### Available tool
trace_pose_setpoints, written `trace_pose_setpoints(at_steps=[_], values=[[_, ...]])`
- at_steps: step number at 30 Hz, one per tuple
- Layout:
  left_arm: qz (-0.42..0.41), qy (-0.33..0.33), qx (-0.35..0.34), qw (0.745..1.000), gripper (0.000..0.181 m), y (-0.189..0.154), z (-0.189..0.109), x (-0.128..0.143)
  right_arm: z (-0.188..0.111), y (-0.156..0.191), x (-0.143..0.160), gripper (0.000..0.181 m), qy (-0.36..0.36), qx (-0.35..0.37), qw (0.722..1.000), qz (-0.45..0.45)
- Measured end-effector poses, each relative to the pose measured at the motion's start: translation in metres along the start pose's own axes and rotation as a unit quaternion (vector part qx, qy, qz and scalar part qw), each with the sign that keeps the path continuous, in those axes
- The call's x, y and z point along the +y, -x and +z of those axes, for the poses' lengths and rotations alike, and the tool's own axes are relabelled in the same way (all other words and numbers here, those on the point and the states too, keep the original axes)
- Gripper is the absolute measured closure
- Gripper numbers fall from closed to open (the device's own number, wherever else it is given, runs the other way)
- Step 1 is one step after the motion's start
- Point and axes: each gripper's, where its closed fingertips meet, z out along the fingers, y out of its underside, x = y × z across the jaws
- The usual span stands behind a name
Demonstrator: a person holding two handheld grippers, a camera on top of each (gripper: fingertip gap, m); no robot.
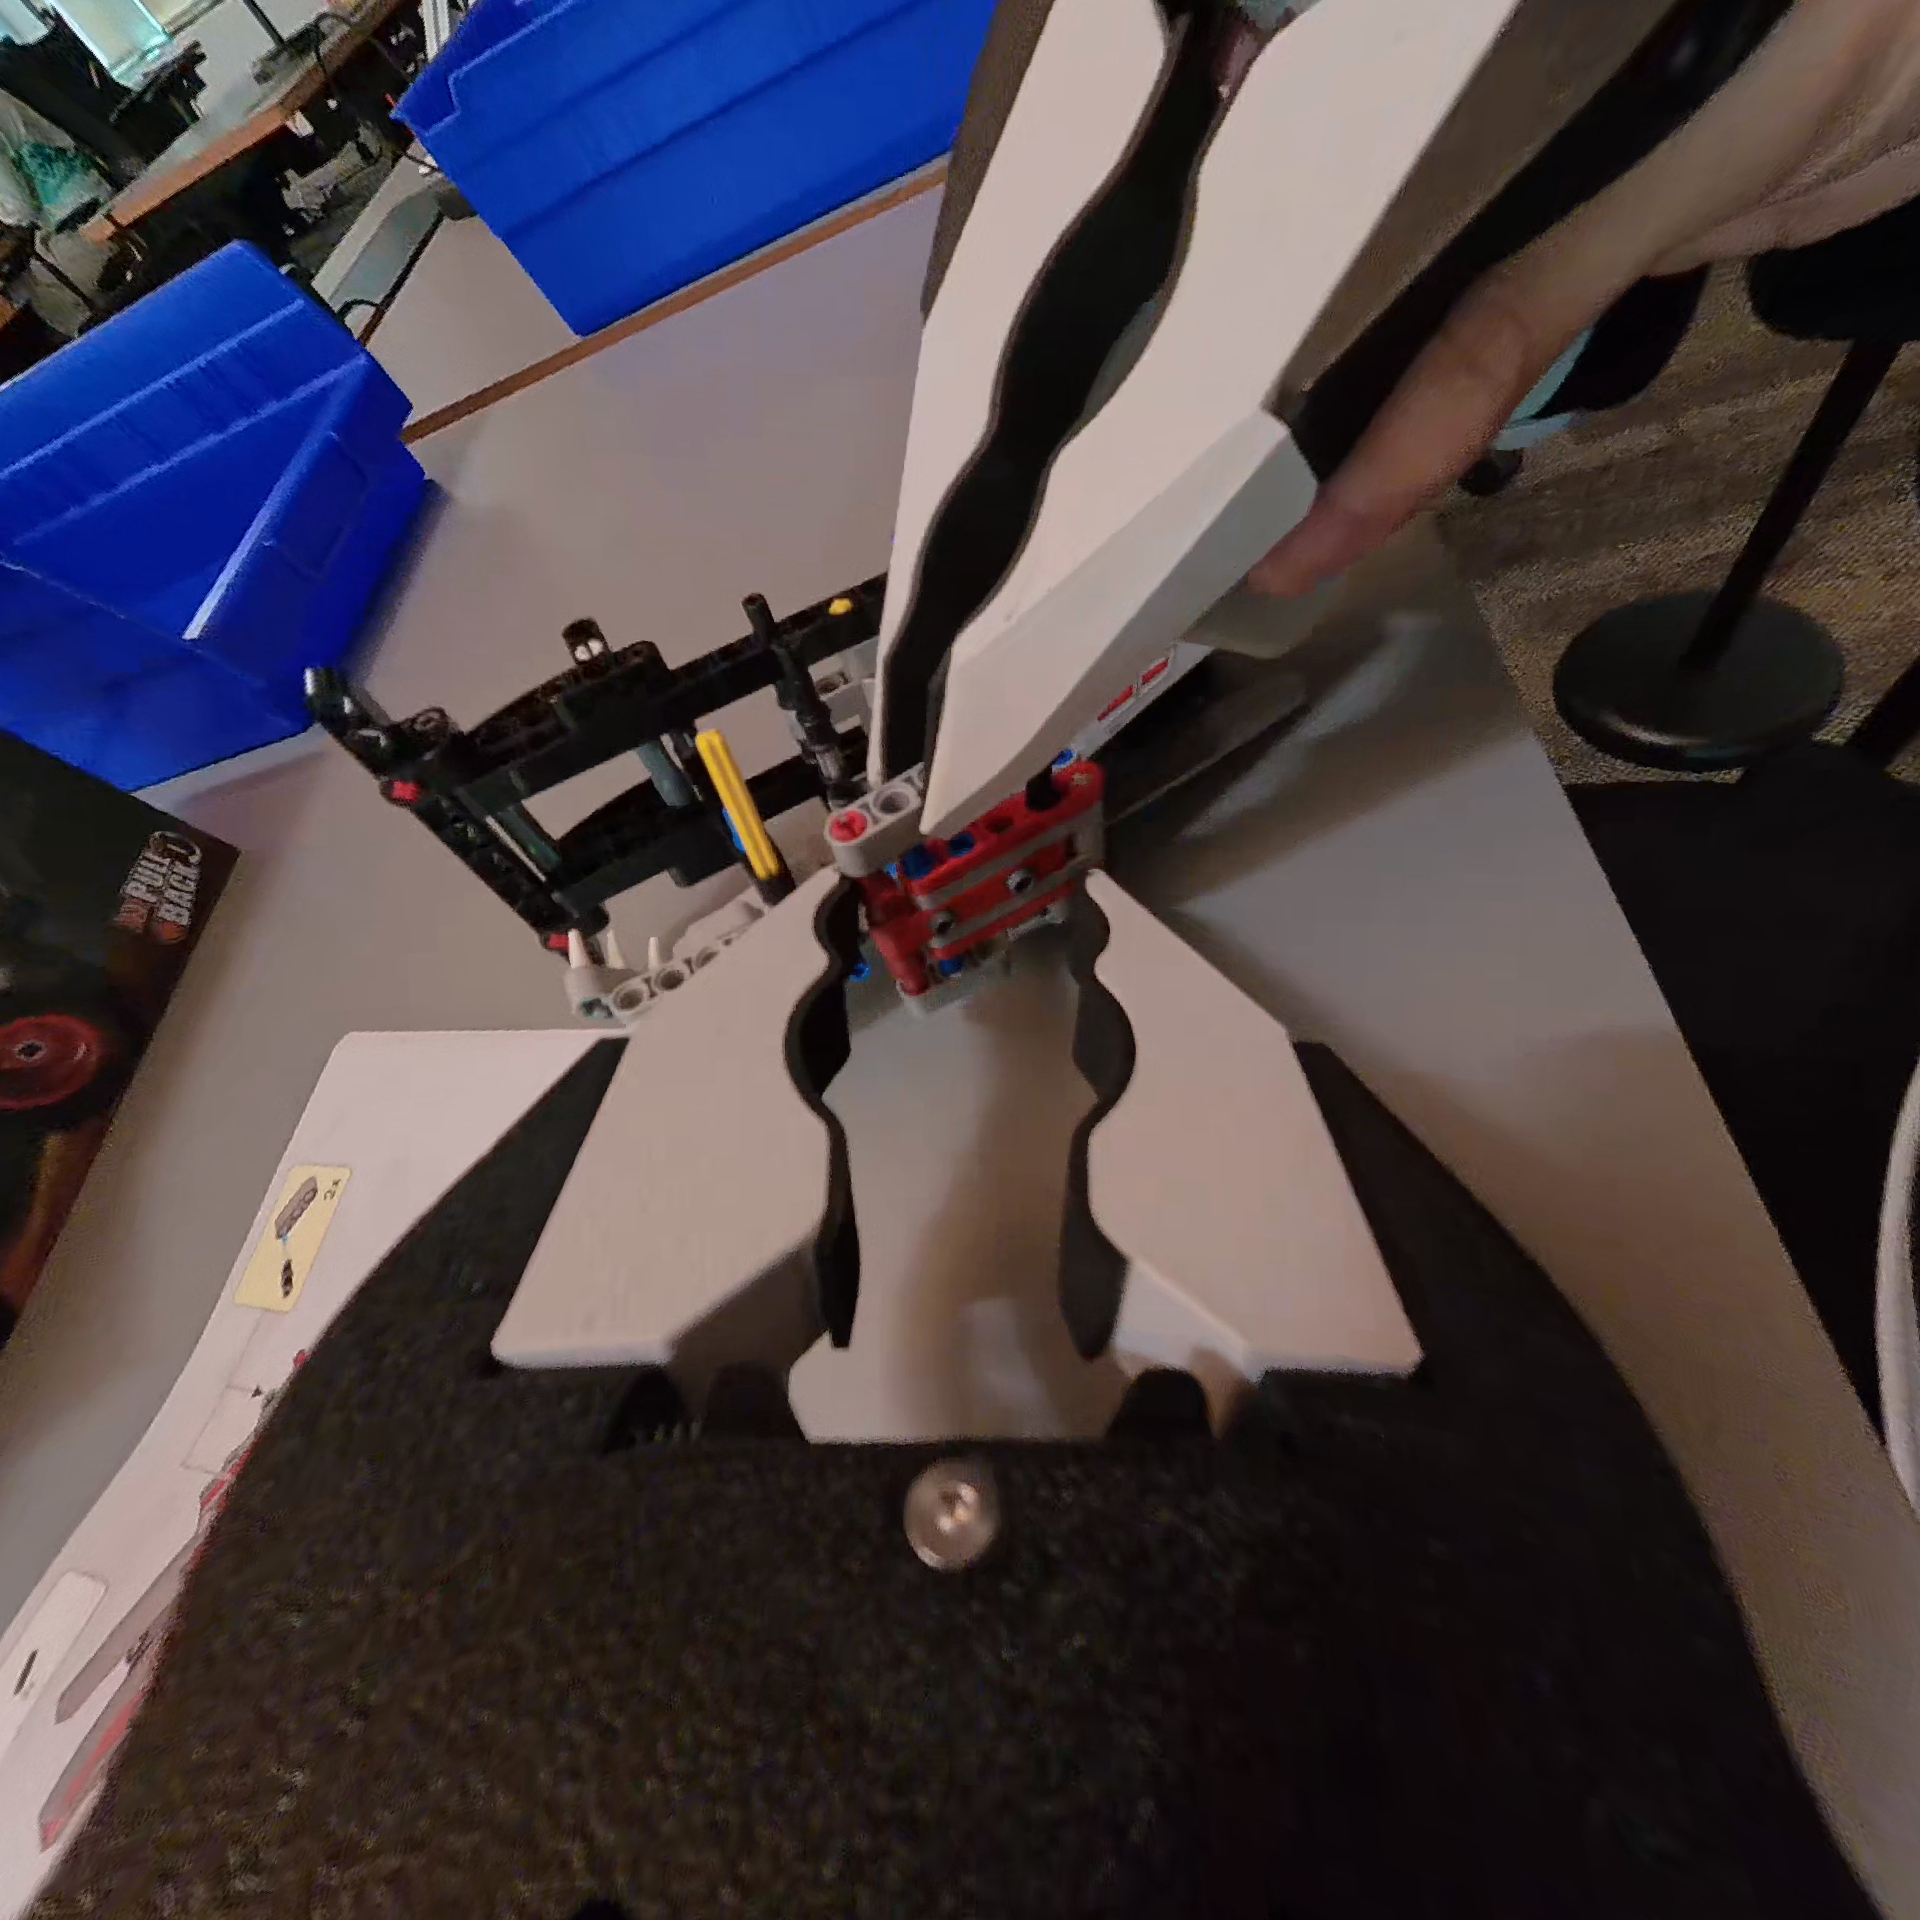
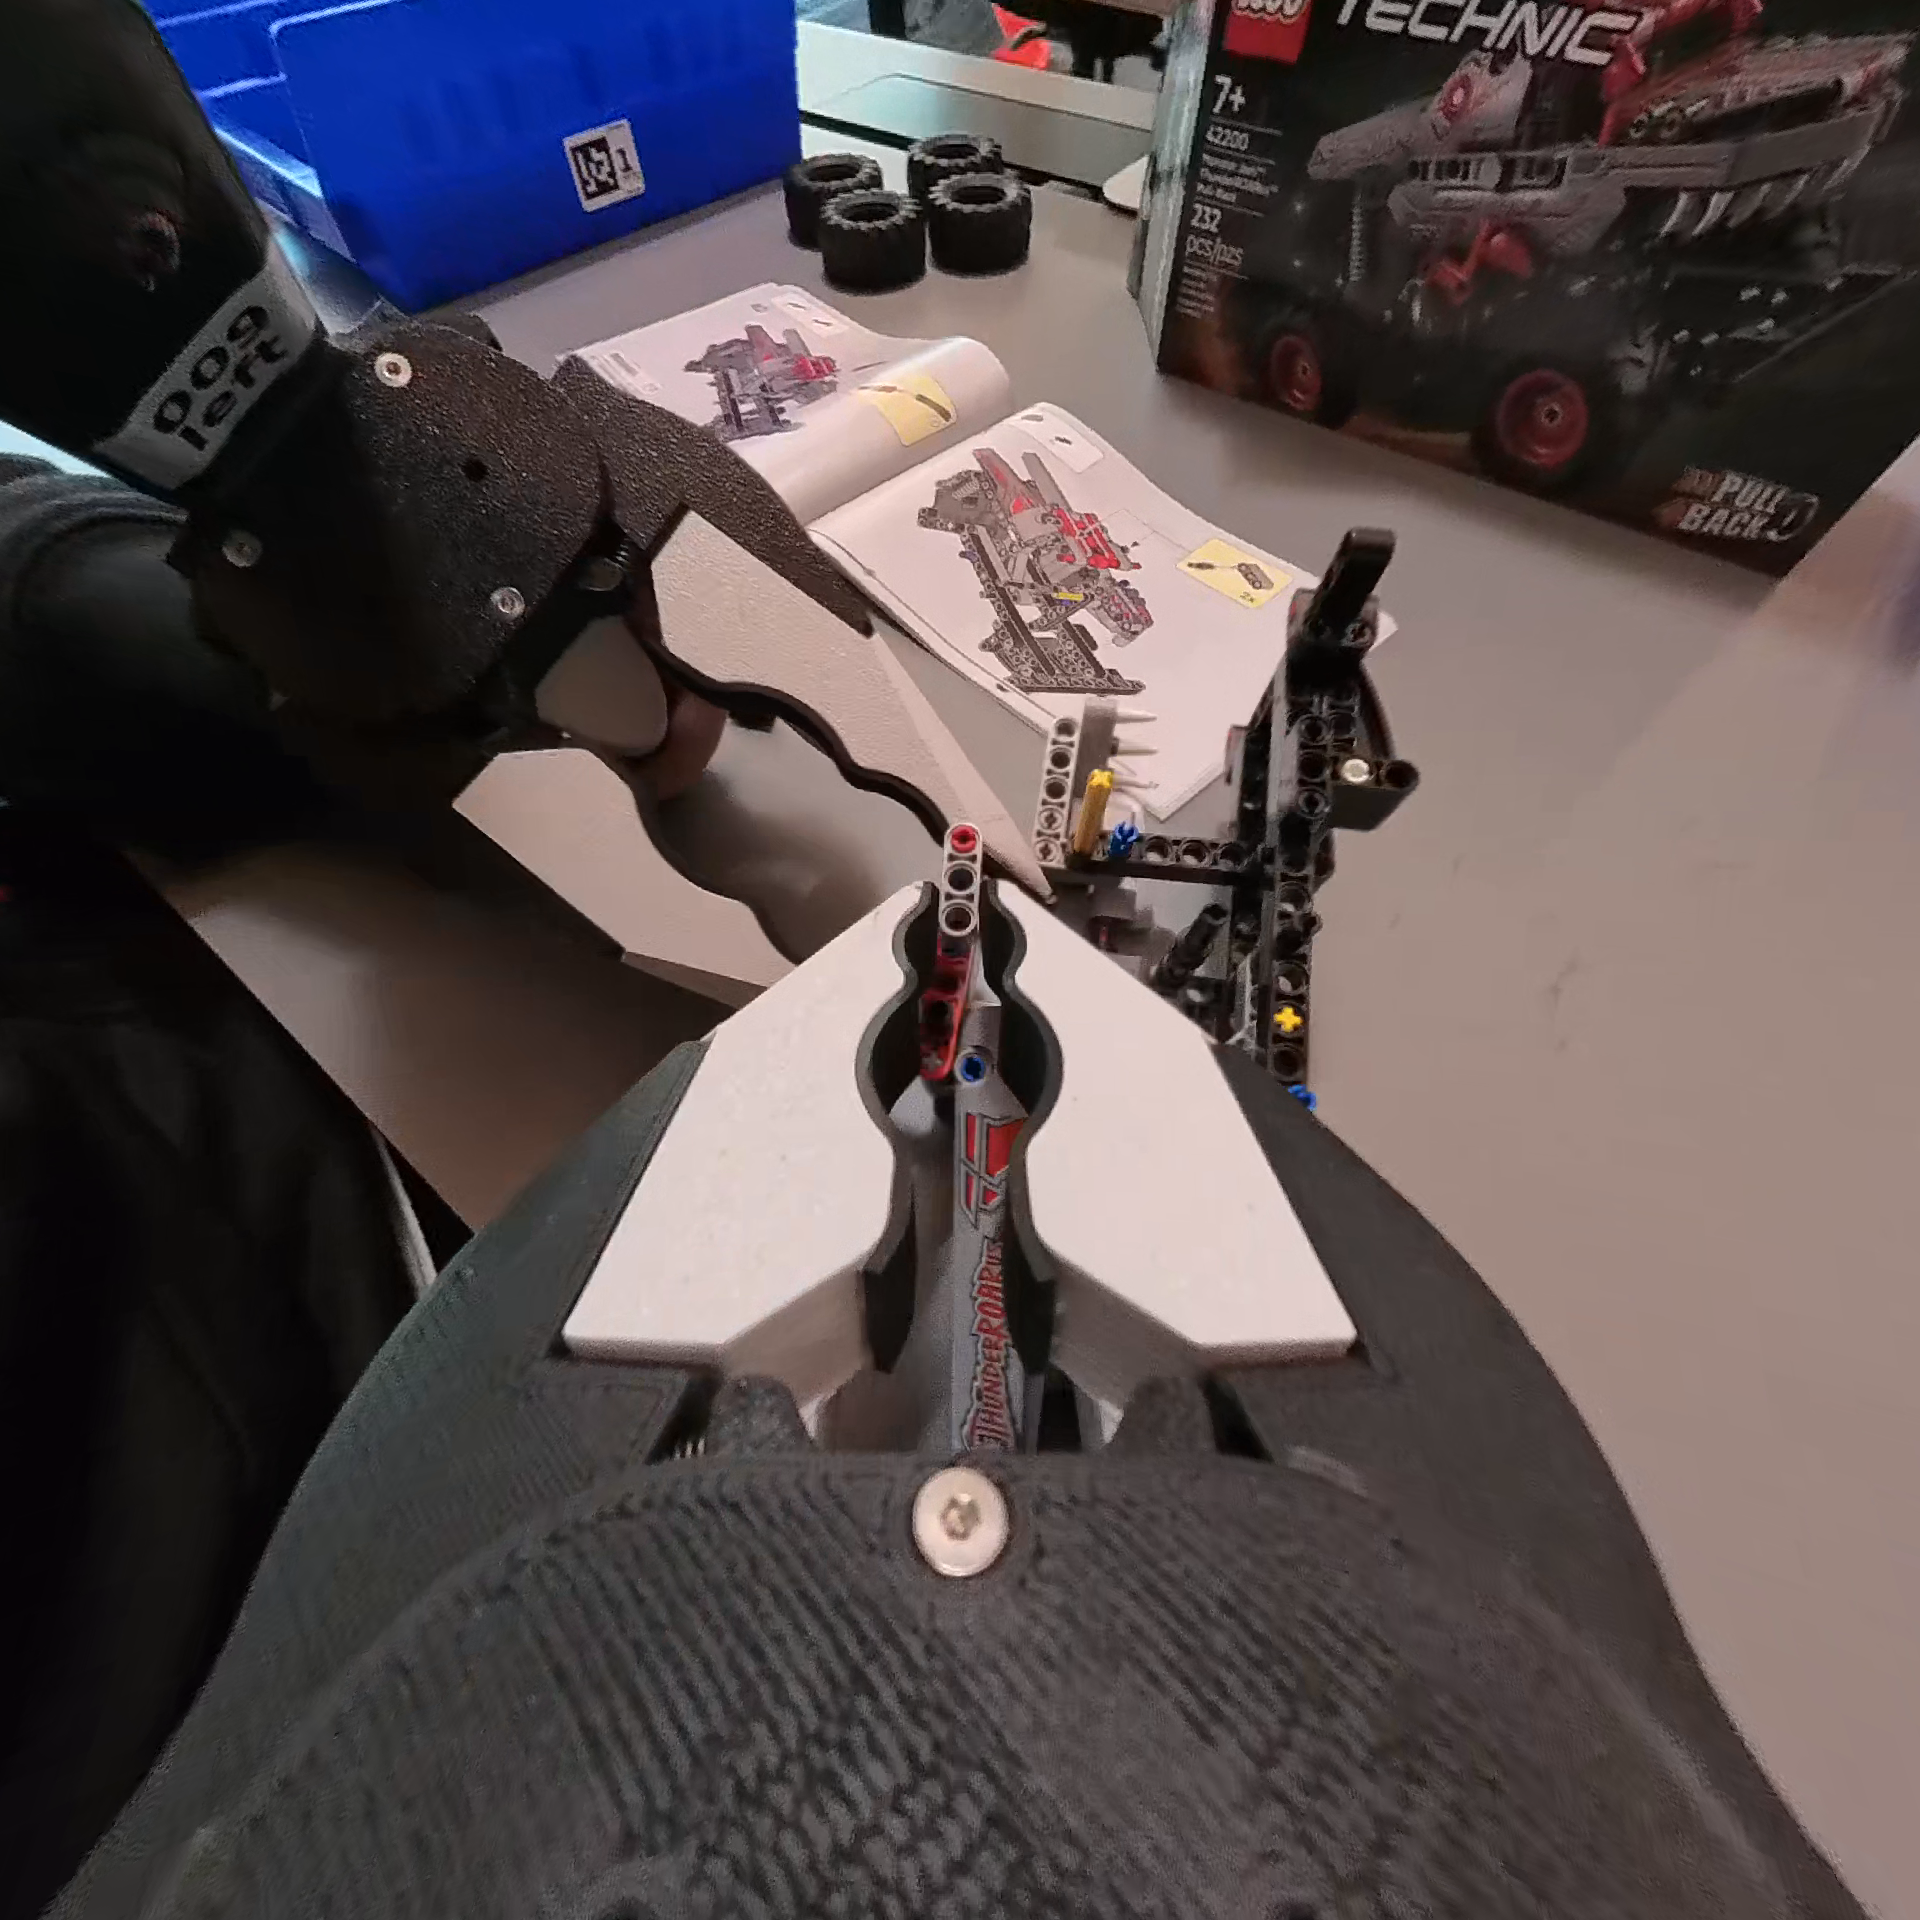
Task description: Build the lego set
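- We grip the red-and-grey lego assembly (image 2: 954, 977) in our right gripper (image 2: 961, 914), fingers narrowed onto it.
- Our left gripper (image 1: 956, 935) brackets its red block (image 1: 977, 894); contact unclear.
- The black frame (image 2: 1299, 821) rests on the table (image 2: 1558, 1039).

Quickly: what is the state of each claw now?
Left claw: closed on the red-grey assembly.
Right claw: closed on the same assembly.
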Motion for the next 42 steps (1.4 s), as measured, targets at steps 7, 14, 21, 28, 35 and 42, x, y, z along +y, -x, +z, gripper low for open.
trace_pose_setpoints(at_steps=[7,14,21,28,35,42], values=[[-0.002,0.007,0.003,1.000,0.146,0.000,0.001,0.002,0.003,0.002,0.004,0.175,0.007,0.032,0.999,-0.030],[-0.001,0.007,0.022,1.000,0.151,0.000,0.001,0.004,0.005,0.000,0.004,0.169,0.011,0.049,0.997,-0.061],[-0.019,-0.059,0.096,0.993,0.153,0.011,-0.024,-0.007,-0.007,0.003,0.009,0.136,0.019,0.014,1.000,-0.016],[0.026,-0.040,0.212,0.976,0.155,0.007,-0.029,-0.010,-0.006,-0.002,0.016,0.120,0.010,0.092,0.989,-0.114],[0.104,0.004,0.241,0.965,0.169,-0.004,-0.016,-0.005,-0.016,0.005,0.013,0.136,-0.013,0.171,0.971,-0.165],[0.098,-0.003,0.260,0.961,0.176,-0.009,-0.013,-0.003,0.002,-0.003,0.031,0.127,0.066,0.148,0.965,-0.205]])
